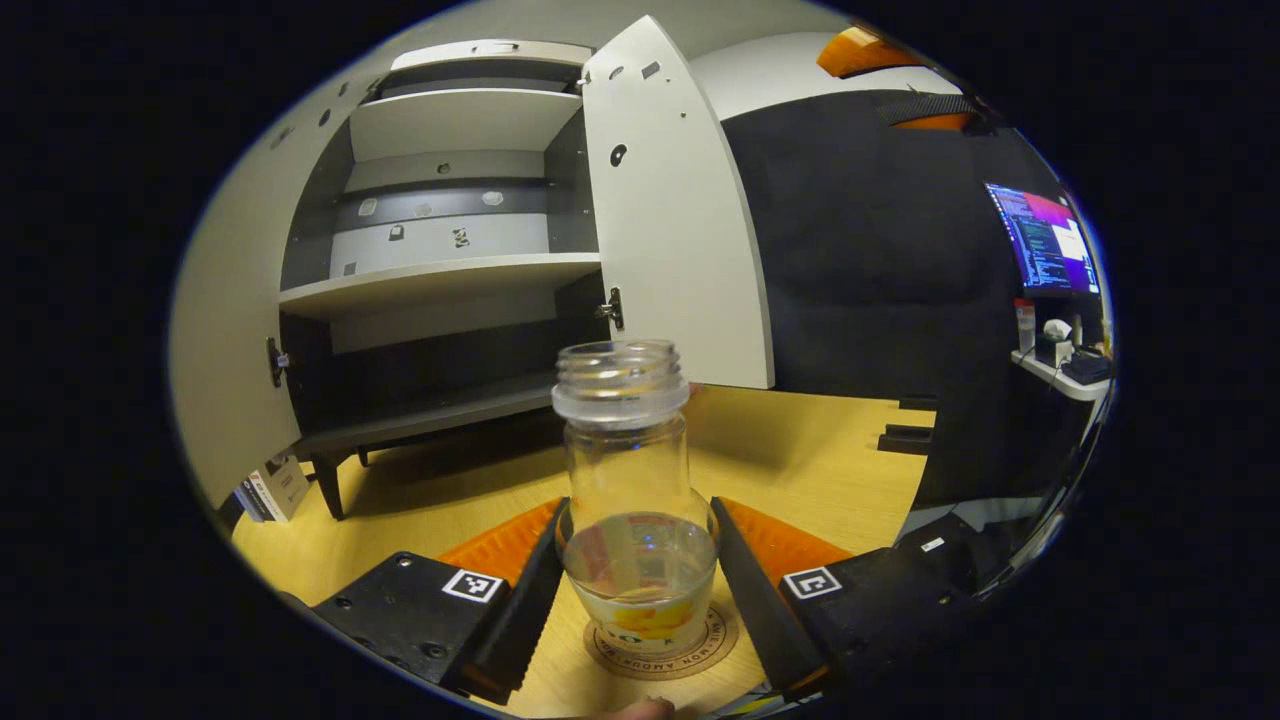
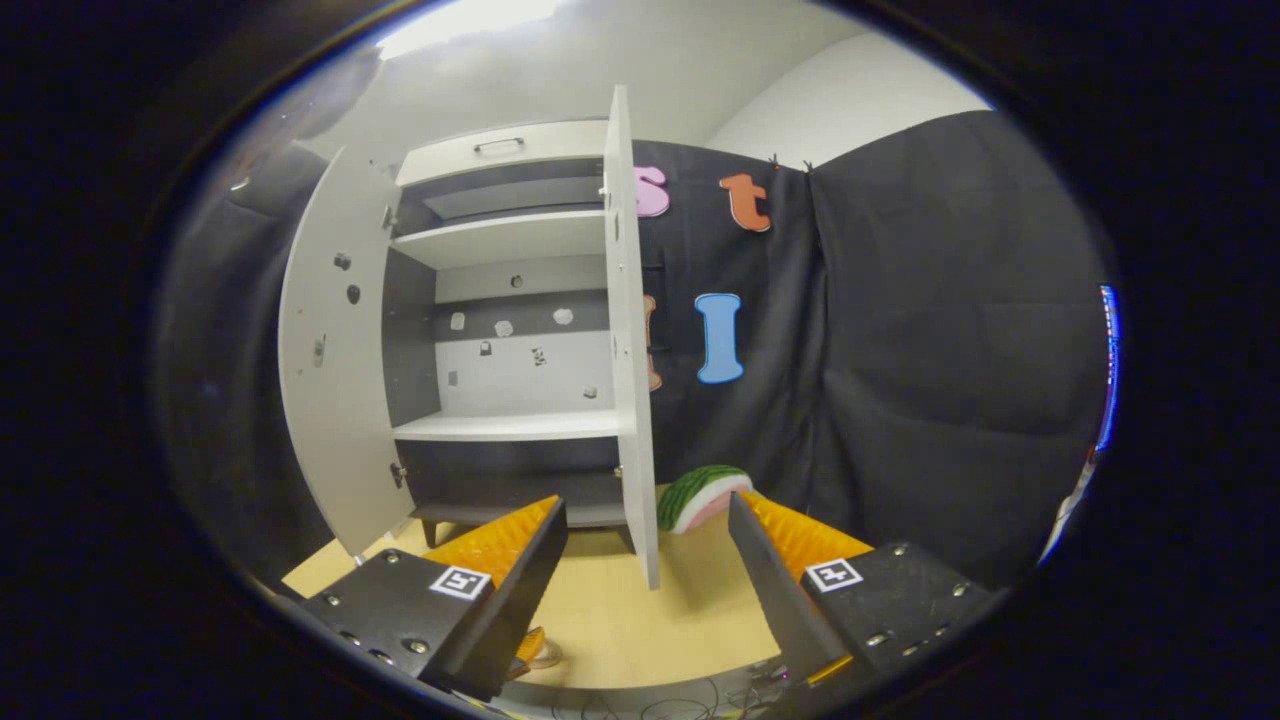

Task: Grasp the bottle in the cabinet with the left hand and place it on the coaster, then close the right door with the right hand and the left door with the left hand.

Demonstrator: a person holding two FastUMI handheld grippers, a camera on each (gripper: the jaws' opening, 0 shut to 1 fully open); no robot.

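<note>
In the left gripper view, the bottle [image 1: 636, 480] stands on the coaster [image 1: 662, 648] and hides the coaster's middle, so its printed ring shows only in part. Whether the fingers [image 1: 530, 590] touch the bottle's sides cannot be told. At the tabletop's left edge, books [image 1: 272, 490] are cut off by the picture's edge. The monitor [image 1: 1045, 240] at the far right is too small and warped to make out.

In the right gripper view, the right door [image 2: 630, 380] covers part of the watermelon slice [image 2: 700, 495], and a small object [image 2: 535, 650] behind the left finger is mostly hidden.
</note>
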